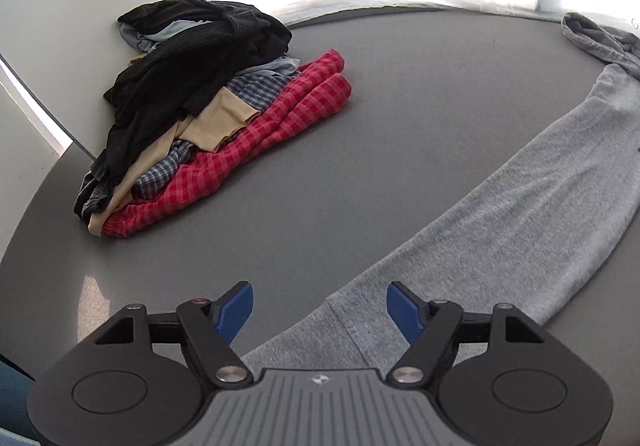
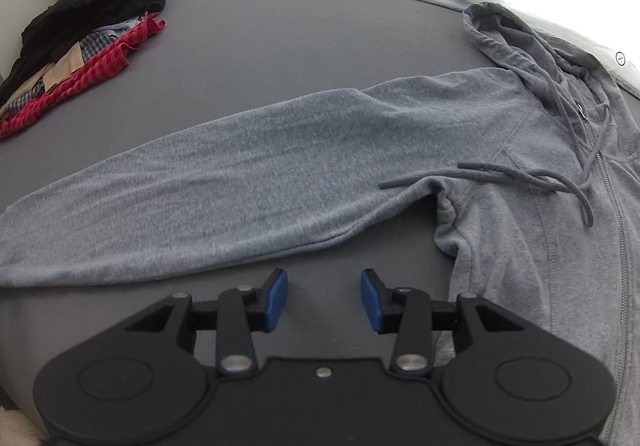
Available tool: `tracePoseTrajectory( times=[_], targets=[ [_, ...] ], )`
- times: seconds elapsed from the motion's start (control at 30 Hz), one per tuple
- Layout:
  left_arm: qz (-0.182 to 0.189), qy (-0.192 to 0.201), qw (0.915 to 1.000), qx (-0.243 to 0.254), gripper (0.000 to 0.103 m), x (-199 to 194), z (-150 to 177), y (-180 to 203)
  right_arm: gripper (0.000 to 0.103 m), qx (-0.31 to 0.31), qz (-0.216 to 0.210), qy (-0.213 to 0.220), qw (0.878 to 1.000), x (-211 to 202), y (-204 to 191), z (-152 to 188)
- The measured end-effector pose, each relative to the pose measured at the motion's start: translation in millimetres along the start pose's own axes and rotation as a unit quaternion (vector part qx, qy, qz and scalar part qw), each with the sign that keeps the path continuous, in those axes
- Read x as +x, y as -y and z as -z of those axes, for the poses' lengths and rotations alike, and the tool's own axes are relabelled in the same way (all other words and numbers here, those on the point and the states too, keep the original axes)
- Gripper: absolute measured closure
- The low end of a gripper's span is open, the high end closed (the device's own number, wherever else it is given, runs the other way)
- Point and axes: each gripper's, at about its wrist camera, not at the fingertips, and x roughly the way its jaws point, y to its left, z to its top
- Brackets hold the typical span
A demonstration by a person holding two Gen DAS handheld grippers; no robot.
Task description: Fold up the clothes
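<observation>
Well, my left gripper [image 1: 320, 308] stands wide, its blue pads clear of the cloth, with the cuff [image 1: 360, 320] of the grey hoodie's sleeve [image 1: 532, 197] lying on the table just below and between them. Nothing is held there. My right gripper [image 2: 324, 300] is parted more narrowly and grips nothing; only bare grey table [image 2: 304, 45] shows between its pads. Just beyond it the sleeve stretches flat to the left, and the hoodie [image 2: 520, 246] body lies to the right, zipper [image 2: 610, 189] up, drawstrings [image 2: 512, 175] trailing across the chest, hood [image 2: 516, 33] at the far edge. Far to the left, against the wall, sits a heap of clothes [image 1: 200, 117]: black knit on top, beige and blue check under it, red check at the bottom.
</observation>
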Motion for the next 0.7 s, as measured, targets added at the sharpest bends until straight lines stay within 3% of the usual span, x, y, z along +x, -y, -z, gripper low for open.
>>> tracePoseTrajectory(
  times=[0.1,0.17,0.23,0.3,0.37,0.4,0.43,0.53,0.6,0.67,0.7],
  targets=[
    [-0.006,-0.035,0.9992,0.02,0.028,6,21,8,0.057,0.014,-0.003,0.004,1.0,0,2,1],
    [-0.015,-0.024,0.9995,0.016,0.02,4,32,10,0.039,0.023,-0.025,0.007,0.999,1,3,2],
    [-0.022,-0.022,0.9995,0.01,0.017,4,35,9,0.012,-0.002,-0.035,-0.003,0.999,7,-10,1],
    [-0.022,-0.029,0.9993,0.001,0.017,3,33,6,0.01,-0.035,-0.008,-0.007,0.999,10,-26,-2],
    [-0.026,-0.033,0.9991,-0.002,0.017,1,29,6,0.031,-0.019,-0.028,0.004,0.999,2,-26,-5],
    [-0.027,-0.028,0.9993,0.0,0.017,-2,26,9,0.048,-0.007,-0.038,0.011,0.999,-3,-24,-6],
    [-0.027,-0.021,0.9994,0.002,0.017,-5,23,12,0.054,0.009,-0.042,0.026,0.999,-11,-20,-5],
    [-0.026,0.004,0.9995,0.015,0.017,-15,8,28,0.056,0.056,-0.052,0.093,0.993,-47,4,4],
    [-0.022,0.021,0.9993,0.023,0.017,-22,-3,41,0.056,0.066,-0.022,0.119,0.99,-62,22,11],
    [-0.005,0.031,0.9991,0.027,0.017,-24,-20,66,0.066,0.038,0.036,0.115,0.992,-67,42,16],
    [0.005,0.037,0.9989,0.028,0.017,-25,-28,78,0.079,0.019,0.064,0.109,0.992,-68,52,18]
  ],
)
